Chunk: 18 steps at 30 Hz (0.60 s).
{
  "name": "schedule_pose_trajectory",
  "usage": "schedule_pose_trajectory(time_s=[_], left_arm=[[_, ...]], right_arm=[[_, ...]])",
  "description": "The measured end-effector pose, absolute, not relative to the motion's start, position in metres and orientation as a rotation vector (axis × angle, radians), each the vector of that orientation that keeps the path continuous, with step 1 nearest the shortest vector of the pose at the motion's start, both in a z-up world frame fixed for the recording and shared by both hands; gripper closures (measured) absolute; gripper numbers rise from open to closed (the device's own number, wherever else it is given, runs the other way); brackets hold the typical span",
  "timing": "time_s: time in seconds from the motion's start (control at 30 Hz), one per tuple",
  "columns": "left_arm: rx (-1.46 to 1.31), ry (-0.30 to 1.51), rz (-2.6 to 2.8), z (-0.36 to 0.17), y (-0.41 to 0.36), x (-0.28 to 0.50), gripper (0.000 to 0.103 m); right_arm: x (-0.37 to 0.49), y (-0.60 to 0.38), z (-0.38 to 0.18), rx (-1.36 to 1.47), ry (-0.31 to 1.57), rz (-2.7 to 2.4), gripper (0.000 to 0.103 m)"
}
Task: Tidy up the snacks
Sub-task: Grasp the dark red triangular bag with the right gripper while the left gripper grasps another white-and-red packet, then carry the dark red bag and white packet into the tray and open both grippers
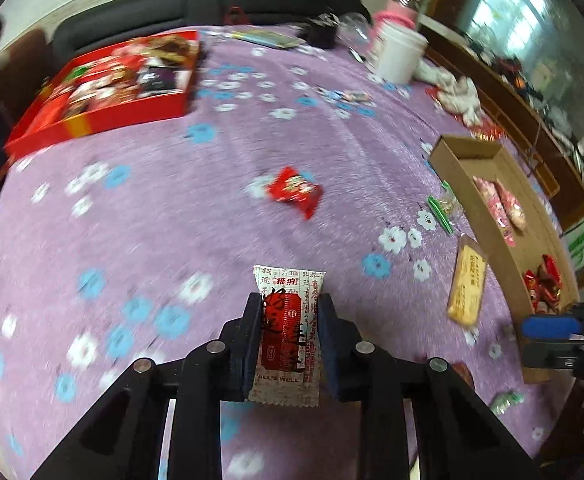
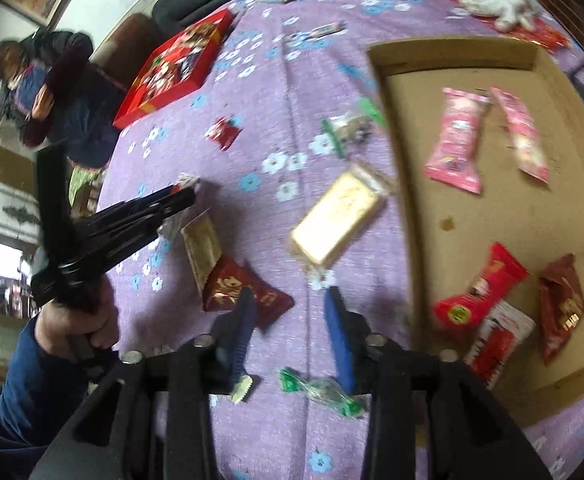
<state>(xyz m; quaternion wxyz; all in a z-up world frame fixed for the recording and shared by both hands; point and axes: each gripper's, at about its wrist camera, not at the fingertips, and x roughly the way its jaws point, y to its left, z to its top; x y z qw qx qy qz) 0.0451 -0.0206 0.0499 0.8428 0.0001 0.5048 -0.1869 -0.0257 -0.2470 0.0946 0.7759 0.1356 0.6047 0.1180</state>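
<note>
My left gripper (image 1: 290,334) tilted steeply down, fingers (image 1: 252,332) clamped on a packet (image 1: 288,320), my right gripper (image 2: 292,320) angled down, fingers (image 2: 339,336) apart, empty

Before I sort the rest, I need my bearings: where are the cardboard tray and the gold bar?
cardboard tray (image 2: 471,216), right wrist view, bare floor of the tray.
gold bar (image 2: 339,216), right wrist view, middle of its wrapper.

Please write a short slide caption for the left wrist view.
Left gripper holds a white-and-red snack packet above the purple floral tablecloth.
</note>
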Motion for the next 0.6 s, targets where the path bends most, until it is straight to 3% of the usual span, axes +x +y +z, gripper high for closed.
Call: schedule_pose_trajectory(time_s=[0.33, 0.43, 0.6], left_arm=[[-0.081, 1.106, -0.315, 0.037, 0.02, -0.019, 0.075], [-0.089, 1.124, -0.298, 0.03, 0.024, -0.03, 0.075], [-0.086, 1.12, -0.283, 0.027, 0.023, -0.04, 0.075]], right_arm=[[-0.009, -0.197, 0.072, 0.043, 1.344, 0.475, 0.06], [-0.006, -0.189, 0.063, -0.029, 1.358, 0.514, 0.05], [-0.009, -0.182, 0.051, -0.059, 1.357, 0.518, 0.053]])
